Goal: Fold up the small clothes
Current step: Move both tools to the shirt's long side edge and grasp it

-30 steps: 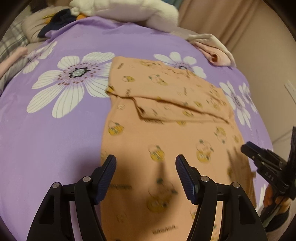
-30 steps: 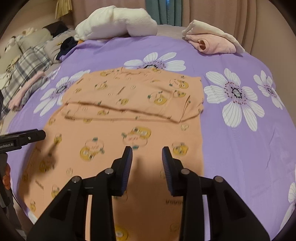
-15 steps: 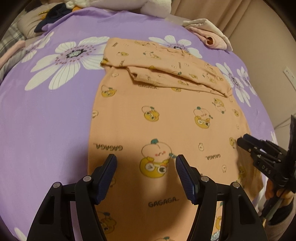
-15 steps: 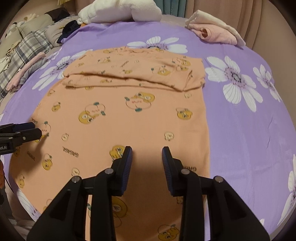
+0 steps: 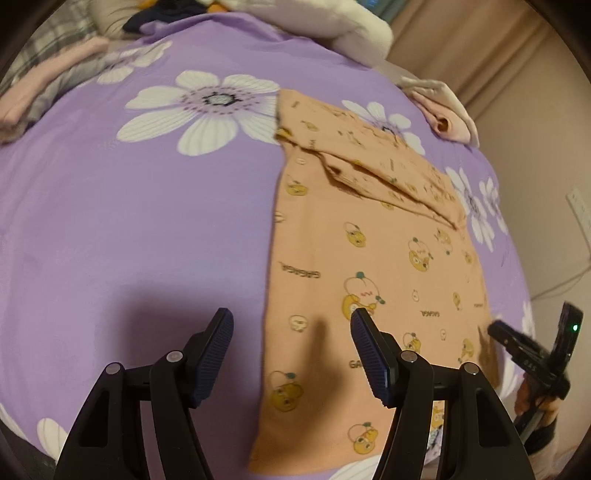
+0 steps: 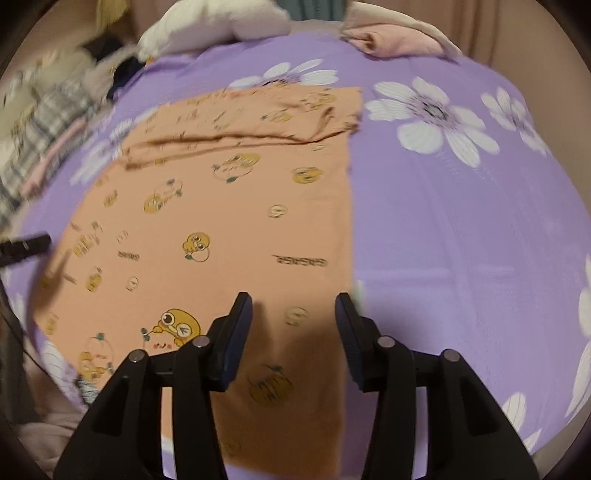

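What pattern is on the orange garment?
Yellow cartoon characters and "GAGAGA" lettering on the orange garment, clearest in the left wrist view.

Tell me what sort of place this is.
Most likely a bedroom at home: a purple flowered bedspread covers a bed, a white pillow and loose clothes lie at its far end, and curtains hang behind. An orange garment is spread out for folding.
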A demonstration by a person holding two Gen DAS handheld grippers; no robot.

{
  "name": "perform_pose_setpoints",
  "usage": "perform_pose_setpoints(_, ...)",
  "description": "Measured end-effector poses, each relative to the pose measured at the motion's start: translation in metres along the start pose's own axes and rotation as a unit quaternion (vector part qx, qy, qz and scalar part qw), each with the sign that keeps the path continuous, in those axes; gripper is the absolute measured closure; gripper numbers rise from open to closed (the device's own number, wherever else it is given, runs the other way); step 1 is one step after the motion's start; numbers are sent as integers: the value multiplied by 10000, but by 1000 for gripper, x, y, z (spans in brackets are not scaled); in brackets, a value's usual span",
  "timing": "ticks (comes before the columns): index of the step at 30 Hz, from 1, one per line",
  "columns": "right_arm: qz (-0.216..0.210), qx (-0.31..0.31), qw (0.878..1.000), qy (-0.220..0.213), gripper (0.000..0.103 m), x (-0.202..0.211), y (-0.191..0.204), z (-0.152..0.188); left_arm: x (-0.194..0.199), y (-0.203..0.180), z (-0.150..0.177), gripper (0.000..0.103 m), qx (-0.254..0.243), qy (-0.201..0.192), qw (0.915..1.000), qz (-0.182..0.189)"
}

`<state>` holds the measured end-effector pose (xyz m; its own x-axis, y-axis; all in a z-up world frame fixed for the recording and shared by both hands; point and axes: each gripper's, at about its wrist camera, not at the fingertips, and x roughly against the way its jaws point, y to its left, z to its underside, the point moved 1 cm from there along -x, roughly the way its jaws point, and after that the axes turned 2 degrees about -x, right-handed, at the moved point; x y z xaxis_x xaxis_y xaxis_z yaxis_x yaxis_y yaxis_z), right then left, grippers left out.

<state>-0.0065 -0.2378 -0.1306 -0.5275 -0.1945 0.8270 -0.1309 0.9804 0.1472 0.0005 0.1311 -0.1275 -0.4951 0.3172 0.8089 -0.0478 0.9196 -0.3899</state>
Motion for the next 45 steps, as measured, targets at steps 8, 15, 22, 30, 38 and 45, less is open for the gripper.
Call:
perform_pose_setpoints(8, -734, -1148, 9902, 300, 50, -4, -54, 17, -11, 19, 6, 32, 393, 296, 9959, 765)
perform_pose_setpoints(15, -1605, -1243, 9783, 407, 47, -8, -53, 24, -18, 9, 9, 31, 208, 487, 9883, 1433)
perform_pose_setpoints(22, -1976, -1214, 9721, 340, 47, -29, -42, 2, -39, 6, -15, 32, 346, 528, 9783, 1975)
perform_pose_setpoints(30, -2508, -1456, 9565, 321, 48, -51, -41, -21, -48, 0, -21, 32, 433, 615, 9694, 2338)
perform_pose_setpoints(38, -3061, -1473, 9382, 659, 57, -33, -45, 13, -29, 4, 17, 32, 352, 917, 9598, 2630)
perform_pose_setpoints(45, -3229, -1481, 9318, 752, 60, -24, -39, 37, -31, -1, 23, 43, 470, 901, 9600, 2610)
